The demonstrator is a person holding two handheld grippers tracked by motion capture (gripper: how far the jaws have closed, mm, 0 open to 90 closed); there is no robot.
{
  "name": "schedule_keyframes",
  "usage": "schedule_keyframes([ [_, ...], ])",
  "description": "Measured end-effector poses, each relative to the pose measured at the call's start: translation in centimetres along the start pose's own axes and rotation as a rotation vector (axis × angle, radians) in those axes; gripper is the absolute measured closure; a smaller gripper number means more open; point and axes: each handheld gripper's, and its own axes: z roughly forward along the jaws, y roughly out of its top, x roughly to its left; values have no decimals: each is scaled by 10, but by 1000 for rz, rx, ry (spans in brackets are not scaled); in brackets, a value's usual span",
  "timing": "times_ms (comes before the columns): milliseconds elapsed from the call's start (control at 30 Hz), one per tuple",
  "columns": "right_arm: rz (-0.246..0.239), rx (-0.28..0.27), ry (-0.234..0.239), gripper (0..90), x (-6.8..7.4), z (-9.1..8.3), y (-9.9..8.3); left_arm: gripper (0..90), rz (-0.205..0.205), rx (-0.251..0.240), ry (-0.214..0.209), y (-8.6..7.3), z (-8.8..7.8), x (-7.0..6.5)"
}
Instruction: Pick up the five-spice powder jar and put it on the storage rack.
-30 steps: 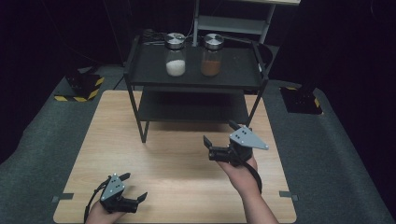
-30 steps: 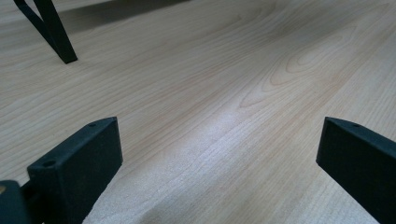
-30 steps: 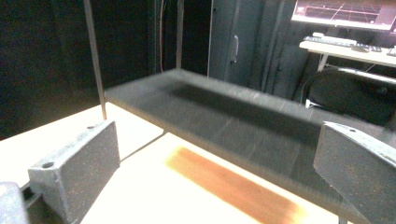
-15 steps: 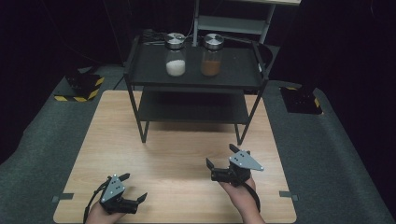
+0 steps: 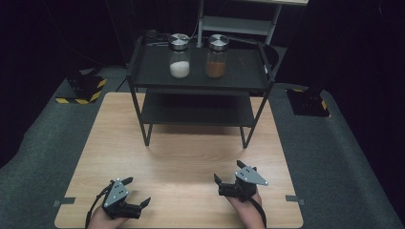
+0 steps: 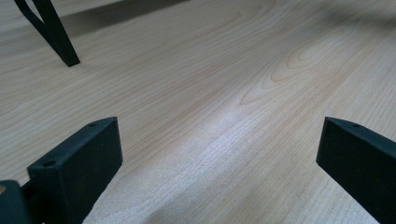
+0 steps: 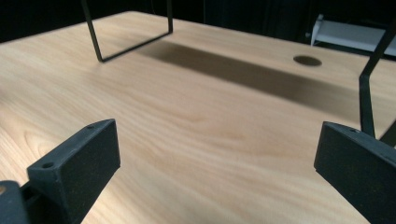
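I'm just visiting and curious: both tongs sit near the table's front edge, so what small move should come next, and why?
Probably lift the right tongs forward toward the brown jar on the shelf. Both tongs are open and empty, and the jars stand far from them.

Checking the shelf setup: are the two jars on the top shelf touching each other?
Apart. The high view shows the white-filled jar and the brown-filled jar side by side on the black shelf, with dark shelf surface plainly visible between them.
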Motion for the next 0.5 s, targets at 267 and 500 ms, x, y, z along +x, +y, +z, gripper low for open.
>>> schedule_keyframes([
  [267, 4, 32, -10, 0, 2, -5, -14, 5, 6, 5, 4, 1, 0, -1],
  [500, 16, 52, -17, 0, 0, -7, -21, 6, 13, 9, 8, 1, 0, -3],
])
